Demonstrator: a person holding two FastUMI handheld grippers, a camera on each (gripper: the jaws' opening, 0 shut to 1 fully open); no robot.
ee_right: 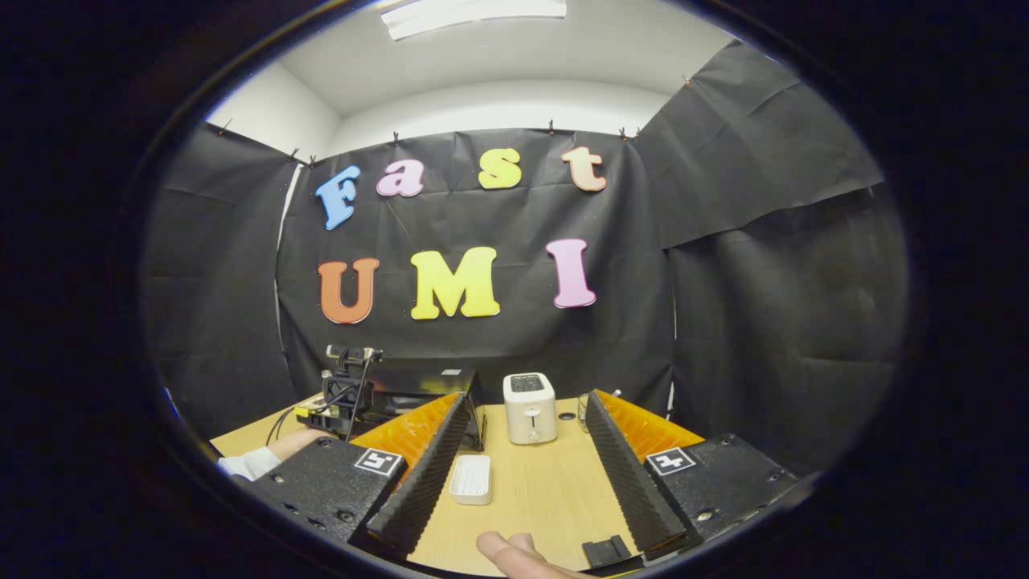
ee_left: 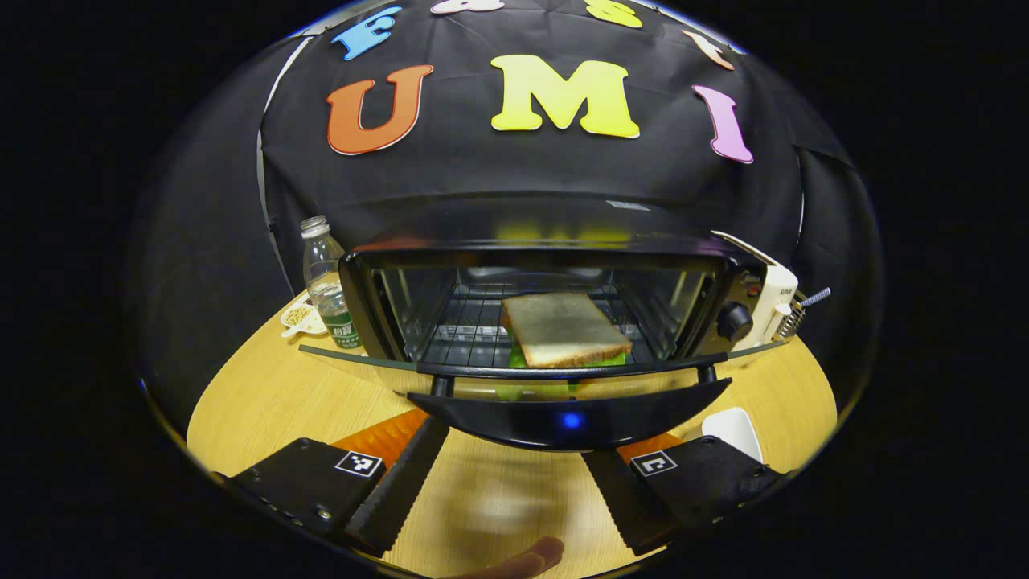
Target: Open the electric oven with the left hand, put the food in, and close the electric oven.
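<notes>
Left claw [ee_left: 514, 482] wide, below oven door handle [ee_left: 569, 418]; sandwich [ee_left: 563, 328] on rack beyond.

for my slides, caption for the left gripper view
Open left gripper faces the oven, sandwich on its rack, door partly open.

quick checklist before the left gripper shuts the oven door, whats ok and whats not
1. Food inside: sandwich lies on the oven rack, but its front edge nears the opening. Cannot tell if it clears.
2. Door state: open, lowered toward the camera. Ok.
3. Left gripper: open, fingers either side just below the door handle, not gripping it. Ok for a push up.
4. Right gripper: open, holding nothing, pointed at the toaster, away from the door. Ok.
5. Whether the fingers touch the handle: cannot tell.
</notes>
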